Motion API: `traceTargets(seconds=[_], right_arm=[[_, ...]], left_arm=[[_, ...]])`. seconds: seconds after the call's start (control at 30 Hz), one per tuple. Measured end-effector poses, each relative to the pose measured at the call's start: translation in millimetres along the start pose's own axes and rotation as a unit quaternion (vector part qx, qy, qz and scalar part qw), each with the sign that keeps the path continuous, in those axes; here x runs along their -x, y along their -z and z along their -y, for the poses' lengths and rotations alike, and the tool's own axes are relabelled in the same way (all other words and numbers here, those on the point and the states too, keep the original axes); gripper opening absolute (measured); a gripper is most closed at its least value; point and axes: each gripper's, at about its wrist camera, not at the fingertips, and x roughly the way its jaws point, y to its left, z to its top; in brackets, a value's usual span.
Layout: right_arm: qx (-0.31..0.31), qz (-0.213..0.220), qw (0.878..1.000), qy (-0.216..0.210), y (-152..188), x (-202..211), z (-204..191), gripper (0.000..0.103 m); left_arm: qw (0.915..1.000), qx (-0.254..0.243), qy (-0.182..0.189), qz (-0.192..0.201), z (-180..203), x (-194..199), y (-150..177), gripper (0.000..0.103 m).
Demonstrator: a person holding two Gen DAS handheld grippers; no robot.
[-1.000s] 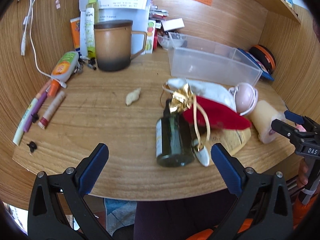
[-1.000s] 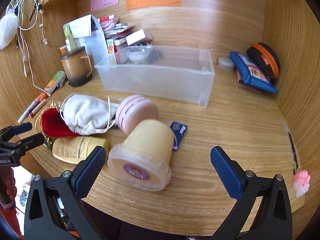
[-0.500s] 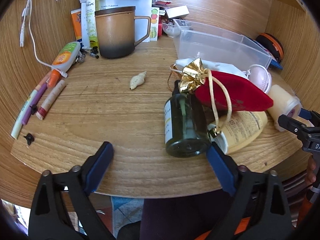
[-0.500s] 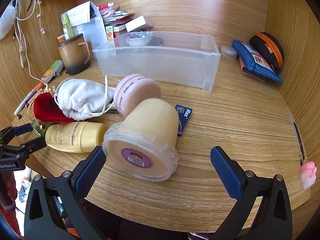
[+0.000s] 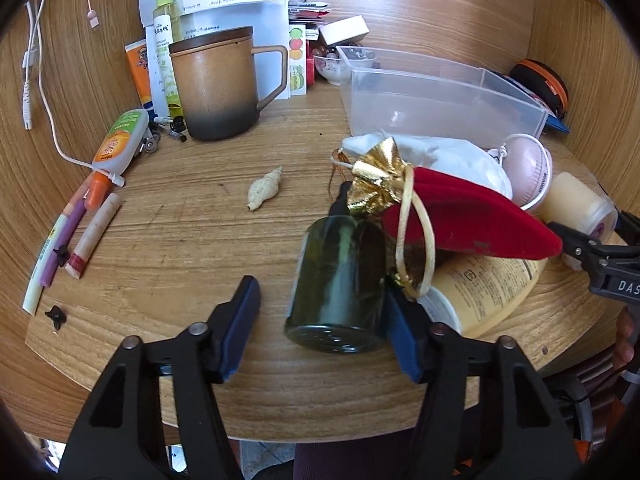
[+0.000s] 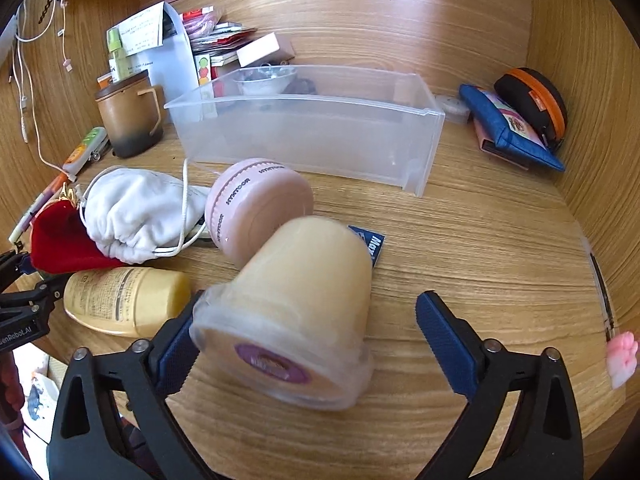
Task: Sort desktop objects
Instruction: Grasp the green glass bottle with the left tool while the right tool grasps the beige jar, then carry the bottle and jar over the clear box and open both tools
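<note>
A dark green glass bottle [image 5: 340, 280] lies on its side on the wooden desk. My left gripper [image 5: 320, 328] is open around its base, the right pad touching it and the left pad apart. A red velvet pouch [image 5: 472, 216] with a gold bow lies over a yellow lotion bottle [image 5: 488, 284] beside it. In the right wrist view a cream plastic cup [image 6: 296, 308] lies on its side. My right gripper [image 6: 308, 344] is open around it, the left pad against its rim. A pink jar [image 6: 256, 204] and a white pouch [image 6: 136, 208] lie behind.
A clear plastic bin [image 6: 320, 128] stands at the back of the desk [image 5: 180, 240]. A brown mug [image 5: 220, 84], glue tube [image 5: 120, 140], pens [image 5: 60, 240] and a small shell [image 5: 264, 192] are on the left. Blue and black-orange cases [image 6: 520, 120] lie at the right wall.
Both grippers moved forward and narrowed. The left now straddles the green bottle; the right now straddles the cream cup, which looks blurred.
</note>
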Motion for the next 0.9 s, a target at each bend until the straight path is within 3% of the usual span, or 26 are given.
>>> traceTargets(seconds=[0.13, 0.2, 0.3, 0.9], right_arm=[[-0.014, -0.012, 1.0, -0.02, 4.1, -8.8, 5.2, 0.084], [-0.012, -0.001, 1.0, -0.021, 5.5, -5.8, 5.7, 0.07], [-0.019, 0.004, 0.999, -0.033, 5.8, -5.1, 9.7, 0.067], [-0.043, 0.04, 0.998, -0.036, -8.5, 22.7, 36.6, 0.067]], left_arm=[[1.0, 0.005, -0.004, 0.002, -4.0, -1.3, -2.1, 0.047], [1.0, 0.007, -0.005, 0.001, -5.7, -1.2, -2.6, 0.043], [0.9999, 0.015, -0.004, 0.001, -10.0, -1.0, -4.4, 0.041], [0.9983, 0.008, -0.017, 0.056, -18.9, 26.0, -43.2, 0.041]])
